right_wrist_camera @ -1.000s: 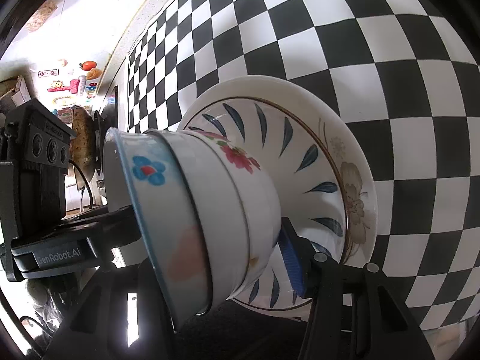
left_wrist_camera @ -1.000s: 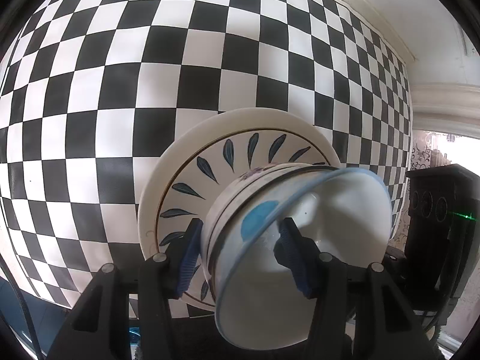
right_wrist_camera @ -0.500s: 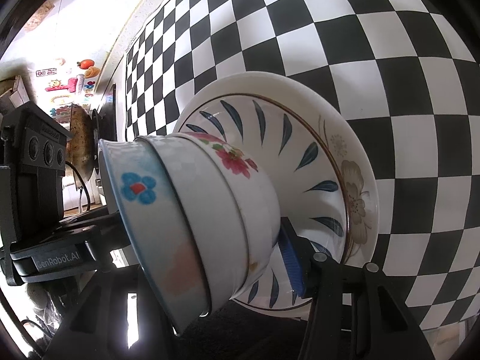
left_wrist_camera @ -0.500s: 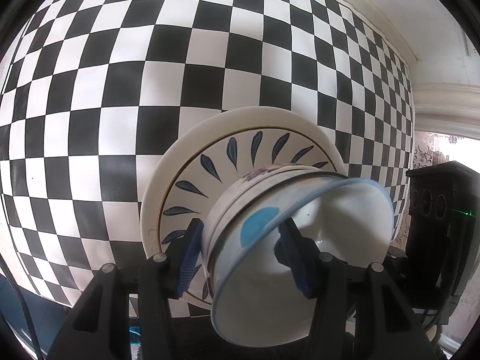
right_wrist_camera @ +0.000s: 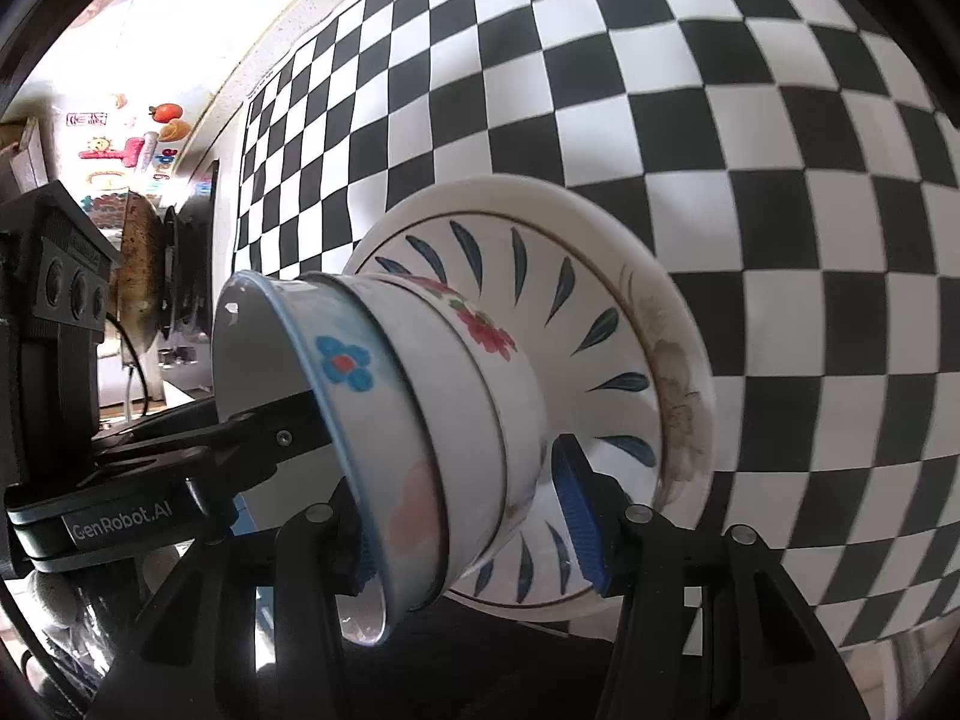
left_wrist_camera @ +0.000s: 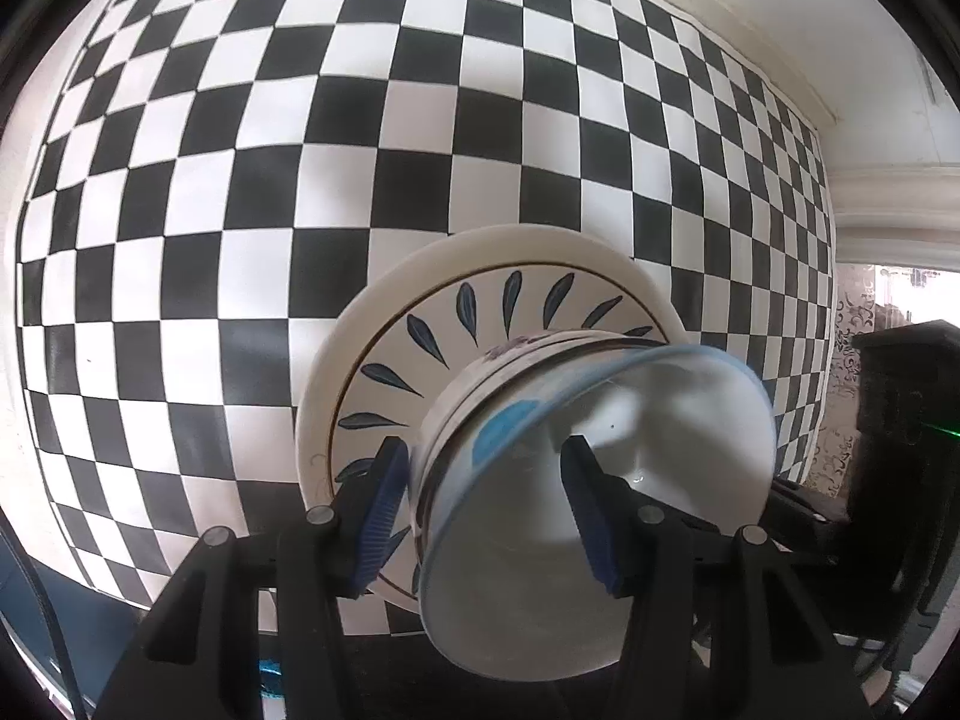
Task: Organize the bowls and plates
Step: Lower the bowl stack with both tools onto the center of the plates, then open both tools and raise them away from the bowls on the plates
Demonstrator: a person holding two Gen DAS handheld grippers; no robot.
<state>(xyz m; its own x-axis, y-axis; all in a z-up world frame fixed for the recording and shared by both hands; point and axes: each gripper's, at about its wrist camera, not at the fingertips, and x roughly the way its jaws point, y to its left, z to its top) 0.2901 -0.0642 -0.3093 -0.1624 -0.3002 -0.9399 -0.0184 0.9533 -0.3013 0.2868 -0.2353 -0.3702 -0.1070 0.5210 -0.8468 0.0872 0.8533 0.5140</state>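
A stack of white bowls [left_wrist_camera: 576,540], the top one blue-rimmed with blue flowers, sits tilted on two stacked plates. The upper plate [left_wrist_camera: 408,372] has dark blue leaf marks. The lower plate [left_wrist_camera: 480,246] is plain cream there and shows a faded flower in the right wrist view. My left gripper [left_wrist_camera: 486,480] is shut on the stack's wall, one pad outside and one inside the top bowl. My right gripper [right_wrist_camera: 465,504] is shut on the same bowls [right_wrist_camera: 432,396] from the other side; its left pad is partly hidden behind the rim. A left gripper finger [right_wrist_camera: 264,429] reaches into the bowl.
The plates [right_wrist_camera: 540,204] rest on a black-and-white checkered tabletop [left_wrist_camera: 240,180]. A white wall and ledge [left_wrist_camera: 888,192] border its far side. Dark round pans [right_wrist_camera: 144,276] and a wall with colourful stickers [right_wrist_camera: 120,138] lie beyond the table's left end. The table's near edge [left_wrist_camera: 108,582] is at lower left.
Both grippers keep their hold on the bowl stack. The stack has tipped a little further and shifted slightly in both views; the plates have stayed on the table.
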